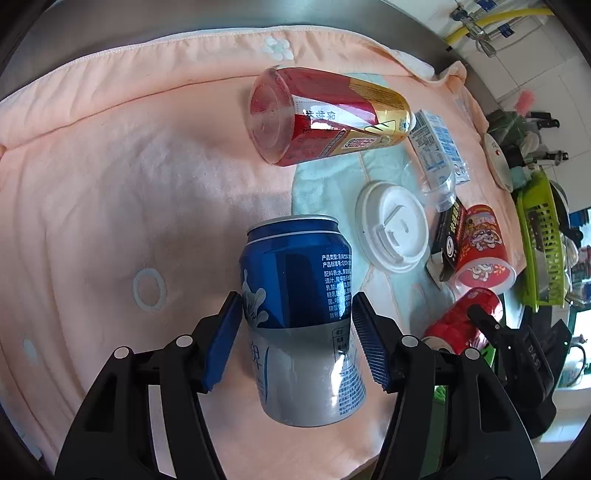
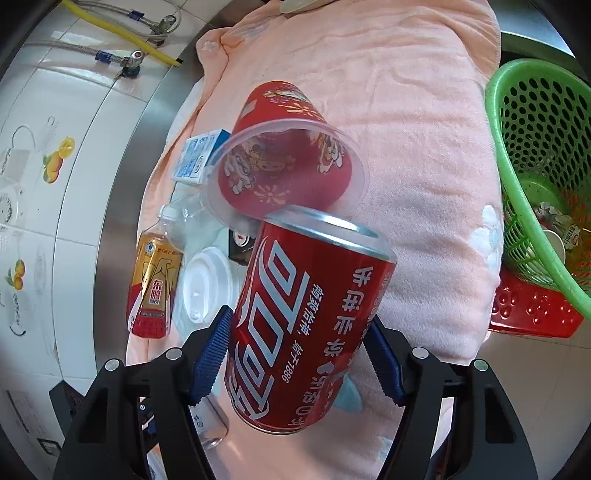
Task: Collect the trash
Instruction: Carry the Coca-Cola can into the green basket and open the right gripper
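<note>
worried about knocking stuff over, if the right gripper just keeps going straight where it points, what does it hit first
Most likely the red cup lying on its side just beyond the red can that sits between the right gripper pads. Depth is hard to judge in this fisheye view.

- A peach towel (image 1: 110, 155) covers the steel worktop (image 2: 122, 192).
- White wall tiles (image 2: 55, 206) with orange-fruit decals stand behind it.
- A yellow hose (image 2: 122, 33) and braided pipes run along the wall.
- Daylight brightens the pale floor (image 2: 524, 369).
</note>
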A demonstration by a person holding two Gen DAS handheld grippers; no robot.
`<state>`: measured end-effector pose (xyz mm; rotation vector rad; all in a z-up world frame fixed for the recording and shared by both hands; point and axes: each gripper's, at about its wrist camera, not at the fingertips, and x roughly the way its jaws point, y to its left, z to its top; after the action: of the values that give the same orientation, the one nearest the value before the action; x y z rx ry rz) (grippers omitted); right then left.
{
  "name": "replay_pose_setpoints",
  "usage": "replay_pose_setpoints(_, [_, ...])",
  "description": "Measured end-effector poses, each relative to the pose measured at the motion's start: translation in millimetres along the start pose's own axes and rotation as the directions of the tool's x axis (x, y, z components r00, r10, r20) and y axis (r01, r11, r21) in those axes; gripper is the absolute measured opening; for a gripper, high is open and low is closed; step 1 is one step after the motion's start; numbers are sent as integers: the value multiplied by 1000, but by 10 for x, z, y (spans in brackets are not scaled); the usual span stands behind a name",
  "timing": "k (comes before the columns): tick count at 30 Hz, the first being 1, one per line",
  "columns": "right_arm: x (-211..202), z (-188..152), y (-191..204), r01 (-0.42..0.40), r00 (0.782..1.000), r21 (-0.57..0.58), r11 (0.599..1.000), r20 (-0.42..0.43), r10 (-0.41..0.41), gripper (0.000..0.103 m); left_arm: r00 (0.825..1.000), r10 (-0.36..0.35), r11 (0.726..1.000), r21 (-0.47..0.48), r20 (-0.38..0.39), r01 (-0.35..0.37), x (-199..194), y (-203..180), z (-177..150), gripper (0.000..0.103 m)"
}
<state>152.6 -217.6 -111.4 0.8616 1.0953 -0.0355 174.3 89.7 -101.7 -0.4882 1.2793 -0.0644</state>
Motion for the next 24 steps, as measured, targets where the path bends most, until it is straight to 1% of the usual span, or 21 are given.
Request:
replay_pose_setpoints(1, [-40,-17,14,3,1000,-17,1000,8,-3,67,1000,1,1000,5,-3,-1,2,-6,2,65])
replay_pose_setpoints(3, [-110,-61,71,11,1000,-61,998,24,-10,67,1000,0,1000,16,-11,0,13,-26,5,72])
replay_pose_setpoints(4, [-144,-79,86,11,1000,-74,997,28,-9,67,1000,7,1000,19,-14,-7,24,-33,3,73])
replay_pose_setpoints(6, [-227,-110,118,-2,1000,-110,994,31,6,67,1000,10,1000,22,-20,-10,51,-48,-5,73])
replay_pose_setpoints(9, [-350,-143,152,2,999,-164,986,47,6,67,999,16,1000,17,-37,-16,102,-39,-43,73])
replay_pose_setpoints(12, [-500,-161,99,6,998,-206,979,65,8,67,999,20,1000,-1,-36,-20,138,-4,-95,73])
replay_pose_setpoints(16, [-719,-104,-122,10,997,-244,970,74,8,67,1000,11,1000,-26,-6,-11,131,30,-138,72])
replay_pose_setpoints(18, [-819,-53,-271,27,997,-245,969,81,-8,67,1000,-1,1000,-31,7,1,122,17,-143,61])
replay_pose_setpoints(20, [-941,38,-477,51,995,-239,970,95,-29,67,999,19,999,-33,36,-18,104,-12,-146,61])
replay_pose_setpoints(24, [-1154,249,-862,105,989,-225,969,128,-78,67,998,33,999,-39,57,-31,86,-31,-162,59])
